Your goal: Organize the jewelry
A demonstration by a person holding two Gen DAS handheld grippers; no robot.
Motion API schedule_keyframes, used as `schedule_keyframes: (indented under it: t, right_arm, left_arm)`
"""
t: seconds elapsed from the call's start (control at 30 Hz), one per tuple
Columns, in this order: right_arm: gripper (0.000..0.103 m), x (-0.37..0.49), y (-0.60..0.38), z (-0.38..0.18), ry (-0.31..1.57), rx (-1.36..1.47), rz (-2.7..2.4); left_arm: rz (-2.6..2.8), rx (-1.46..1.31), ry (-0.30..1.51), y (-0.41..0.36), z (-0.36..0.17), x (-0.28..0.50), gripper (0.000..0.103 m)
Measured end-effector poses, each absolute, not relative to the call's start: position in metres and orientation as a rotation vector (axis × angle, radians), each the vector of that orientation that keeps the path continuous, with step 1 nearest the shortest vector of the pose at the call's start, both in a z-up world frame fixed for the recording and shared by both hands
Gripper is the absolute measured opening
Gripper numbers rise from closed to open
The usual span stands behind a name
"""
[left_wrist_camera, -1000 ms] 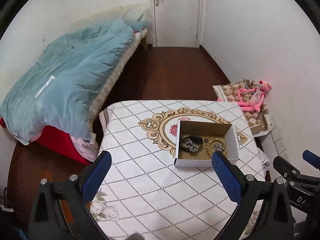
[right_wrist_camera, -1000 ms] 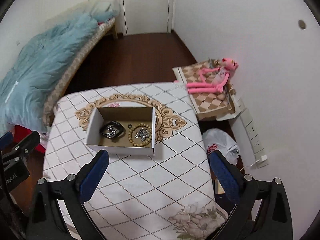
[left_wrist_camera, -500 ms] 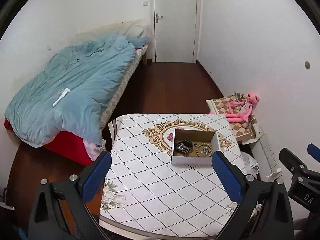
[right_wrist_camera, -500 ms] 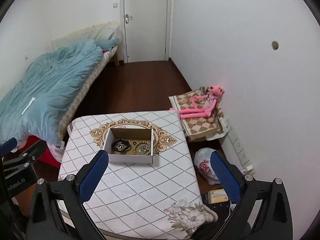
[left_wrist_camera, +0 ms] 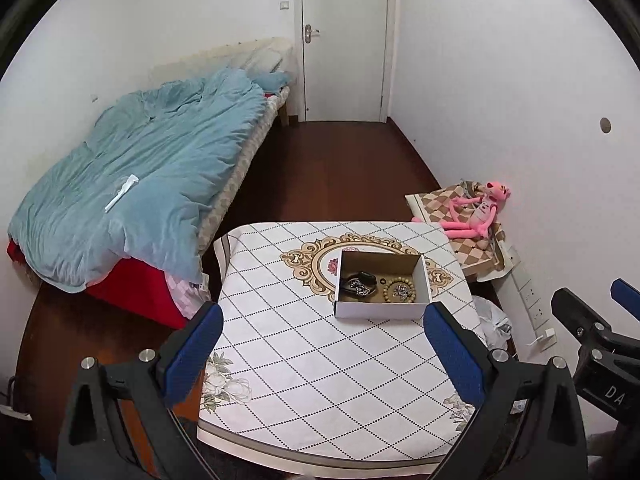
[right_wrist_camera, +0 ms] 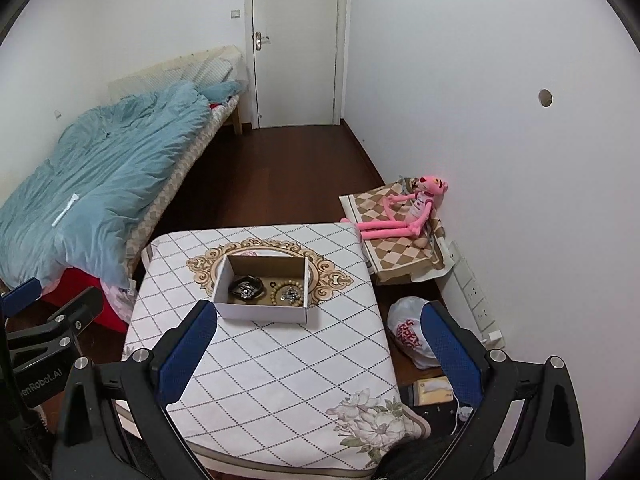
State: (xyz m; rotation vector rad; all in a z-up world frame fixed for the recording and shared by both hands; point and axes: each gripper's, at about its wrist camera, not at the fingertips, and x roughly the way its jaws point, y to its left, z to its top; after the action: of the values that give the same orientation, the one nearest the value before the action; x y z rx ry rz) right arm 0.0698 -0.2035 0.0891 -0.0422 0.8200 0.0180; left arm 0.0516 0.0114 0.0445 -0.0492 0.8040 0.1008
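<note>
A small open cardboard box [left_wrist_camera: 380,308] [right_wrist_camera: 262,312] sits on a table with a white diamond-pattern cloth [left_wrist_camera: 320,364] [right_wrist_camera: 272,364]. Inside lie a dark bracelet with a silvery piece [left_wrist_camera: 360,282] [right_wrist_camera: 246,288], a small black ring [left_wrist_camera: 383,281] and a wooden bead bracelet around a silvery item [left_wrist_camera: 400,291] [right_wrist_camera: 286,294]. My left gripper [left_wrist_camera: 324,356] is open, held high and well back from the box. My right gripper [right_wrist_camera: 316,356] is open too, equally far back. Nothing is between either pair of blue pads.
A bed with a blue duvet [left_wrist_camera: 140,176] lies left of the table. A pink plush toy [right_wrist_camera: 412,208] sits on a checkered cushion by the right wall. A white plastic bag [right_wrist_camera: 408,336] and wall sockets [right_wrist_camera: 476,300] are right of the table. A shut door [left_wrist_camera: 344,40] is at the back.
Both grippers have pulled up and back from the box; it looks much smaller now and more of the room shows. Both stay open. The jewelry has not moved.
</note>
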Motion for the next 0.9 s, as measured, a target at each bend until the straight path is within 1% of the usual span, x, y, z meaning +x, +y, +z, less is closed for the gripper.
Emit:
schedule_keyframes:
  t: [0.33, 0.6, 0.9]
  right_arm:
    - [0.103, 0.118, -0.207, 0.072, 0.868, -0.072, -0.028]
    - [0.103, 0.162, -0.206, 0.05, 0.958, -0.077, -0.017]
    - [0.103, 0.189, -0.205, 0.031, 1.026, -0.084, -0.013]
  left_arm:
    - [0.101, -0.041, 0.873, 0.005, 0.033, 0.097, 0.102]
    - [0.11, -0.037, 0.941, 0.004, 0.019, 0.132, 0.102]
    - [0.115, -0.028, 0.986, 0.003, 0.007, 0.155, 0.102]
